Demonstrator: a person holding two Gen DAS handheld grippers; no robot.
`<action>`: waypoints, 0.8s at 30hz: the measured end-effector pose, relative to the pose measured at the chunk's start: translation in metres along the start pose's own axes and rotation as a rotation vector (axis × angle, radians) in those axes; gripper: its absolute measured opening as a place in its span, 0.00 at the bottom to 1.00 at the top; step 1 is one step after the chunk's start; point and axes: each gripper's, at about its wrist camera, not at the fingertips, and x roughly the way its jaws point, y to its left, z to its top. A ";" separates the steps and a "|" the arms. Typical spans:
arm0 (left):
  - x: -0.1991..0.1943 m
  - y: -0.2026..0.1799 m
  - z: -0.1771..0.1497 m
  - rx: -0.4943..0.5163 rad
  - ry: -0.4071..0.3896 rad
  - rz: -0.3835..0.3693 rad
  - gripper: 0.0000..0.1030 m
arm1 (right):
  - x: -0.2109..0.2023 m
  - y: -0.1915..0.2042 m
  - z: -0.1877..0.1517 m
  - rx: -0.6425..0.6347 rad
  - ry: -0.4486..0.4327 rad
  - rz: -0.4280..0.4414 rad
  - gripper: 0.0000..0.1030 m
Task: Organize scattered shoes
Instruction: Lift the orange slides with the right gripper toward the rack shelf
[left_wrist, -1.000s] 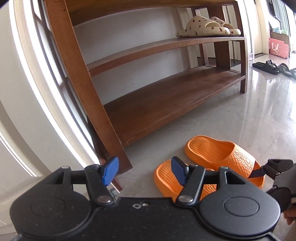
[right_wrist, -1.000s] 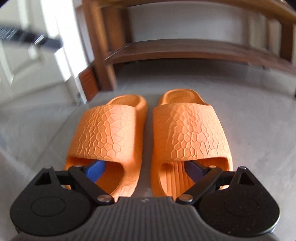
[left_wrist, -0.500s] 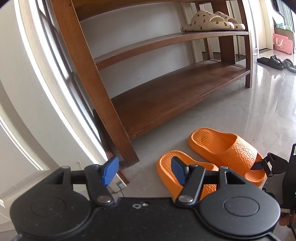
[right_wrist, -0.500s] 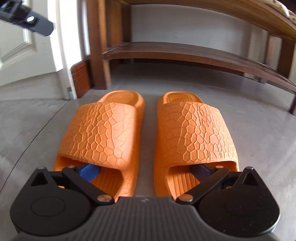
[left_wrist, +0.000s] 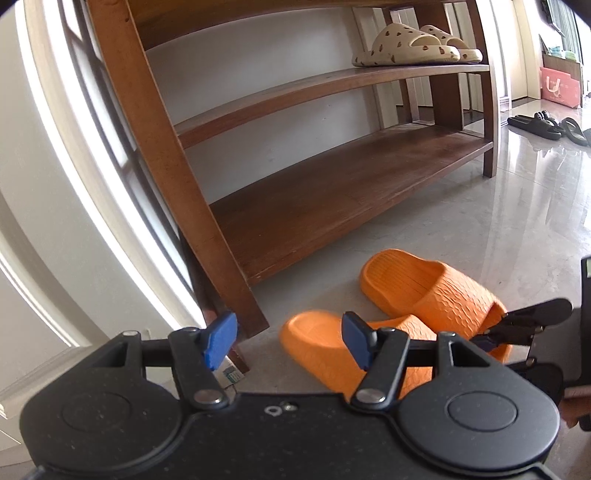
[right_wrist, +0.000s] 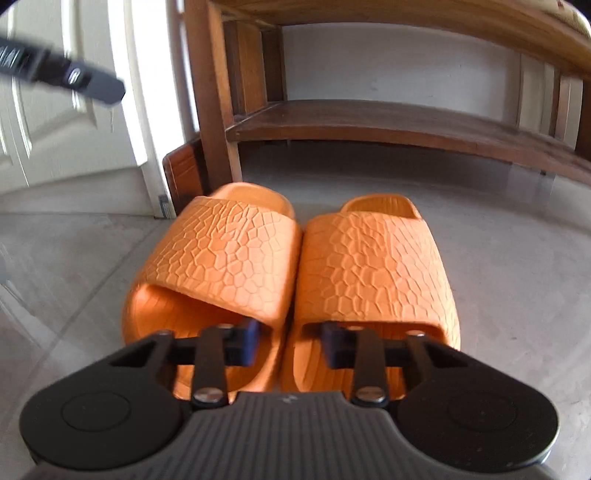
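The wooden shoe rack (left_wrist: 332, 192) holds only beige slippers (left_wrist: 413, 46) on its middle shelf. In front of it, on the floor, the right gripper (right_wrist: 290, 345) is closing, fingers inside the two orange slippers (right_wrist: 295, 273), pressing their inner sides together. The left gripper (left_wrist: 288, 339) is open and empty.

A: Where is the left wrist camera looking from?

B: It is sitting behind its own gripper (left_wrist: 288, 341), looking slantwise down at the shoe rack (left_wrist: 332, 192) from a little way off.

A: And the right one?

B: It is hovering low and very near the orange slippers (right_wrist: 291, 266), facing the rack's bottom shelf (right_wrist: 388, 123).

A: What are they sharing?

B: Both are taking in the slippers (left_wrist: 399, 314), the rack and the grey floor (right_wrist: 517, 258).
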 end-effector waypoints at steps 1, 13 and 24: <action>0.000 0.000 0.000 0.001 -0.001 0.000 0.61 | -0.004 -0.002 0.004 -0.002 -0.015 -0.001 0.21; -0.003 -0.010 0.007 0.007 -0.028 -0.006 0.61 | -0.071 -0.025 0.030 0.075 -0.155 -0.004 0.21; -0.007 -0.024 0.032 -0.055 -0.146 -0.051 0.61 | -0.167 -0.029 0.079 -0.013 -0.431 -0.103 0.23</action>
